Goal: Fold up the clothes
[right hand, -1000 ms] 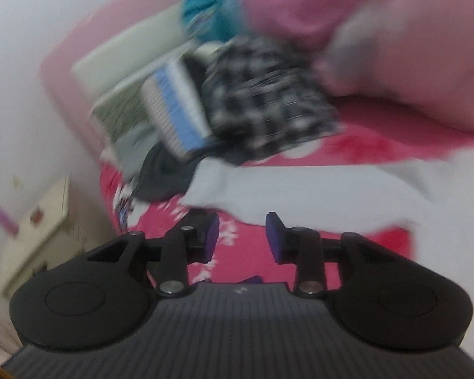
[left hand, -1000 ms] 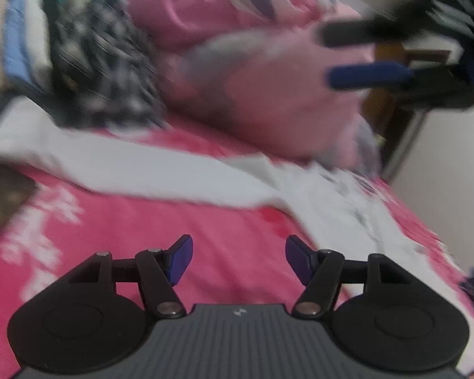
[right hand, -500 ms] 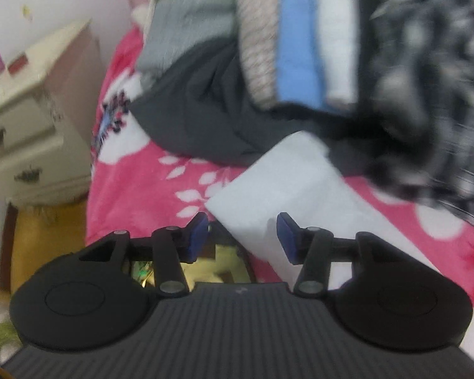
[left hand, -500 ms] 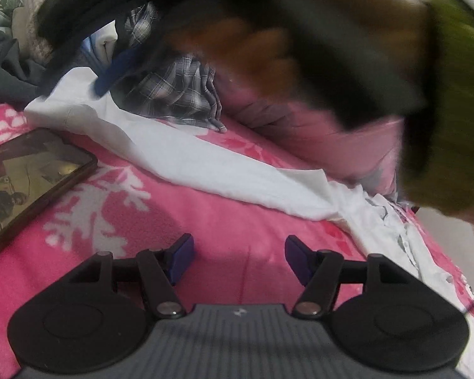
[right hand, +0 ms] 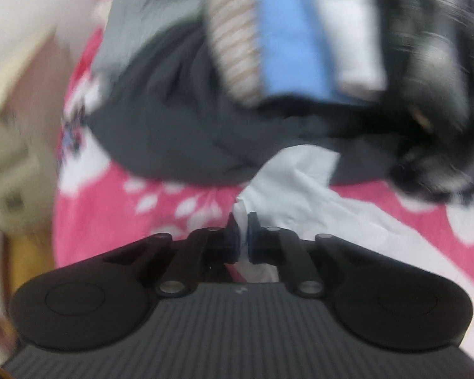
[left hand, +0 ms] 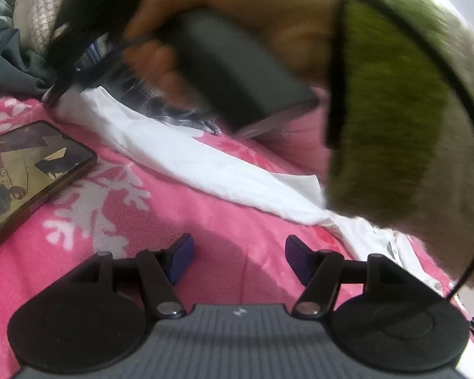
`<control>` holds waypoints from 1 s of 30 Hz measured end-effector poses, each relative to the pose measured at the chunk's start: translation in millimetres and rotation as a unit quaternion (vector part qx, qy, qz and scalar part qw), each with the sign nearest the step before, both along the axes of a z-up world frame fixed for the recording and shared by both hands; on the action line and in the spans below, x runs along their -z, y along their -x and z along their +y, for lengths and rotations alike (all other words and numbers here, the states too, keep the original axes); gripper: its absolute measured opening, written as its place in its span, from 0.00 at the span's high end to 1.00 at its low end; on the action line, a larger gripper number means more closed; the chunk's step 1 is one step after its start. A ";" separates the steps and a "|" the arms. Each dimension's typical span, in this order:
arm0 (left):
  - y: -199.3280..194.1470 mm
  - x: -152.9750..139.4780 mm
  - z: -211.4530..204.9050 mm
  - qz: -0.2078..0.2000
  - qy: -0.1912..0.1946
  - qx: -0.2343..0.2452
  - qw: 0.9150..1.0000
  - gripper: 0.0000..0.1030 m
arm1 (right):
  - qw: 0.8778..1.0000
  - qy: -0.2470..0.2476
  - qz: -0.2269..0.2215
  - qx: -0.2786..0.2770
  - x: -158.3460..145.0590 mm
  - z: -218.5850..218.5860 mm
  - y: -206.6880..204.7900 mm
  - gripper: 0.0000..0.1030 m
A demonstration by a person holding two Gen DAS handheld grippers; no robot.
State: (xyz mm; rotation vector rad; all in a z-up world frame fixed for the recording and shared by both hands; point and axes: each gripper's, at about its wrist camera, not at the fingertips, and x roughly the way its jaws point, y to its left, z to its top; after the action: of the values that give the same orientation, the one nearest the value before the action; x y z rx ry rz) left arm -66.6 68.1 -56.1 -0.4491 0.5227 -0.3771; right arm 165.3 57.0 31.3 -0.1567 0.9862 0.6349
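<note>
Folding barely begun: my right claw is pinched closed on one end of the long white cotton garment, which lies unfolded across the pink flowered bed blanket. My left claw hangs wide apart, empty, above the blanket.

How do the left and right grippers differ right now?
The left gripper is open with nothing between its fingers, above the pink blanket. The right gripper is shut on the end of the white garment. Both have black arms and blue pads.
</note>
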 end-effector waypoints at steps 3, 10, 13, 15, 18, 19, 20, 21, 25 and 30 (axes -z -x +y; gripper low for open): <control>0.1 1.2 -0.3 -0.005 0.007 0.003 1.000 0.36 | 0.994 -0.071 -0.025 0.077 -37.3 -58.9 13.2 0.98; 1.5 -2.5 -9.8 -0.010 -0.011 0.015 1.000 0.33 | 0.903 -0.231 -0.147 0.330 -130.3 -281.6 123.0 0.98; 2.2 -6.7 -17.8 -0.010 -0.024 0.030 0.999 0.33 | 0.835 -0.270 -0.203 0.435 -149.1 -379.0 209.1 0.98; 4.6 -11.0 -28.6 -0.010 -0.032 0.050 0.998 0.33 | 0.791 -0.284 -0.229 0.491 -147.6 -426.4 267.8 0.98; 5.8 -17.8 -53.1 -0.012 -0.042 0.097 0.994 0.33 | 0.739 -0.293 -0.238 0.558 -124.6 -475.1 351.6 0.98; 6.8 -21.0 -64.5 -0.012 -0.046 0.120 0.992 0.33 | 0.722 -0.296 -0.236 0.579 -113.1 -489.3 378.6 0.98; 8.3 -23.3 -76.2 -0.009 -0.047 0.143 0.989 0.33 | 0.707 -0.302 -0.228 0.597 -97.3 -499.2 400.8 0.98; 8.7 -24.7 -89.3 -0.002 -0.045 0.168 0.985 0.32 | 0.695 -0.309 -0.220 0.611 -81.1 -505.4 416.9 0.98; 12.4 -30.3 -141.3 0.032 -0.038 0.253 0.966 0.32 | 0.650 -0.337 -0.193 0.653 -27.1 -526.3 459.4 0.98; 29.2 -36.5 -190.8 0.032 -0.068 0.305 0.949 0.31 | 0.620 -0.383 -0.211 0.651 -11.5 -535.5 482.7 0.98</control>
State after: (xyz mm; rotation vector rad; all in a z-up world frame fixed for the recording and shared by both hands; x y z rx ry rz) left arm -95.8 -122.7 -19.6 -0.1557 0.7438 -0.9172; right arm -317.4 -478.6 42.8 1.0847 0.0984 -0.4078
